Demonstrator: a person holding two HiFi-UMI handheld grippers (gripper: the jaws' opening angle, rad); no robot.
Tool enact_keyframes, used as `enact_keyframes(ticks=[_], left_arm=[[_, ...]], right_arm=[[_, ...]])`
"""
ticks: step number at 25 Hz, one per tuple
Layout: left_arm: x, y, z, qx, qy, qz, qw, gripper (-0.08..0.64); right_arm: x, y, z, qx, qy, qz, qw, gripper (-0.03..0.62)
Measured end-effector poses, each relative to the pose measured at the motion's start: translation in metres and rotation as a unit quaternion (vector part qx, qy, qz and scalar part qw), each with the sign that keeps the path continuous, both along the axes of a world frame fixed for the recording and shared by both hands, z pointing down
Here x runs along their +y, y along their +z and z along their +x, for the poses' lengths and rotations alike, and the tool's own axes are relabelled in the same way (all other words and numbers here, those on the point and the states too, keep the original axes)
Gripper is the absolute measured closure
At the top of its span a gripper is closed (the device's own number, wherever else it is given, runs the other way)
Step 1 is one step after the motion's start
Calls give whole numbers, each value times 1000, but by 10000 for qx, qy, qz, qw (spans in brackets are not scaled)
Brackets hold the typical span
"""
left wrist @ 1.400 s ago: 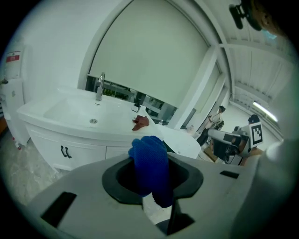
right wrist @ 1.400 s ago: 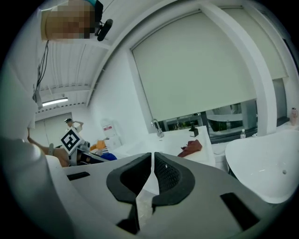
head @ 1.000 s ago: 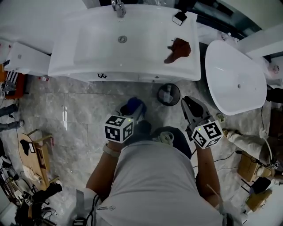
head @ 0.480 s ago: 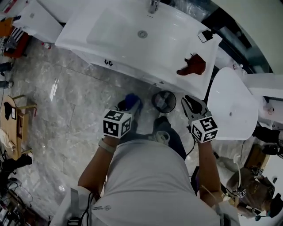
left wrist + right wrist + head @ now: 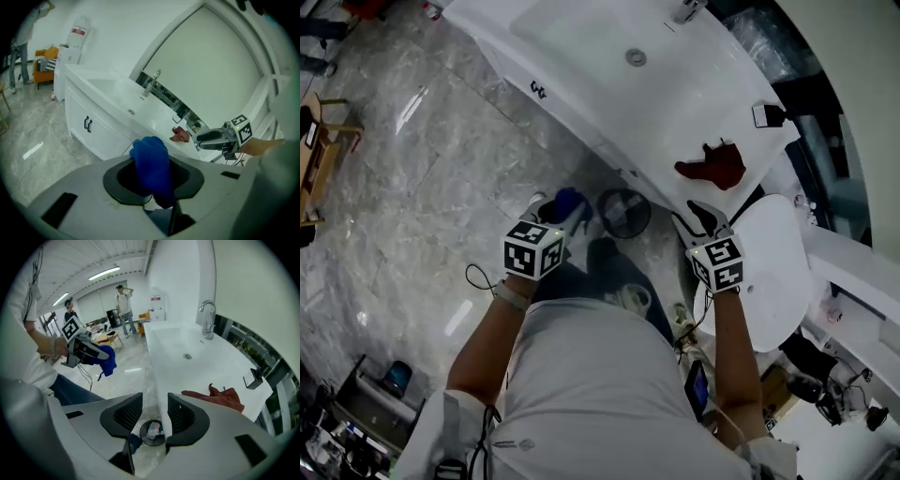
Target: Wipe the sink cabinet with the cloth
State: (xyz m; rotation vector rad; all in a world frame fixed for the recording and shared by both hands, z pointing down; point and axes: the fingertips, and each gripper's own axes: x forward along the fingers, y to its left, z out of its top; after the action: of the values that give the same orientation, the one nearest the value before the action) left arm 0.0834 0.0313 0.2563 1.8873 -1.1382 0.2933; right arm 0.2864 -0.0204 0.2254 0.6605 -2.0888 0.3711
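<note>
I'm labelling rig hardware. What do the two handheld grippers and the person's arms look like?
The left gripper and right gripper each have a light grey body, black jaws and a white cube with black square markers. The person wears a pale short-sleeved shirt and a light band on the left wrist, where a thin dark cable loops.

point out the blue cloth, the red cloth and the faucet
blue cloth [image 5: 151, 164]: left gripper view, middle of the bunched fabric
red cloth [image 5: 712, 167]: head view, its centre
faucet [image 5: 209, 325]: right gripper view, upright body
</note>
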Motion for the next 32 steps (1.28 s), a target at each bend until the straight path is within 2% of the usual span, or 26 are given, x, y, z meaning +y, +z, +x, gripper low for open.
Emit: enact_keyframes(ticks=[3, 6, 13, 16, 23, 26, 29, 32], left_arm=[[-1, 18, 16, 187, -138, -9, 9997, 454], [-9, 38, 22, 196, -226, 11, 9996, 454], [-22, 103, 39, 272, -489, -282, 9980, 454], [-26, 129, 50, 224, -439, -354, 9982, 454], [-43, 174, 76, 249, -366, -275, 9986, 454], [-50, 190, 88, 276, -399, -268, 9985, 454], [-55, 206, 103, 437, -412, -366, 9975, 453], [-61, 219, 116, 579, -406, -361, 9968, 449]], right_arm=[[-11, 17, 5, 285, -513, -202, 9981, 440], [-18, 31, 7, 515, -887, -351, 9941, 436], [-14, 63, -2, 906, -1464, -767, 9821, 434], [-12, 74, -10, 1013, -1657, -895, 9769, 431], [-28, 92, -12, 1278, -1611, -990, 9736, 431], [-34, 98, -17, 1474, -1683, -1129, 9681, 431], [-35, 104, -19, 1884, -1791, -1180, 9584, 406], [-38, 109, -20, 2413, -1708, -1198, 9478, 391]])
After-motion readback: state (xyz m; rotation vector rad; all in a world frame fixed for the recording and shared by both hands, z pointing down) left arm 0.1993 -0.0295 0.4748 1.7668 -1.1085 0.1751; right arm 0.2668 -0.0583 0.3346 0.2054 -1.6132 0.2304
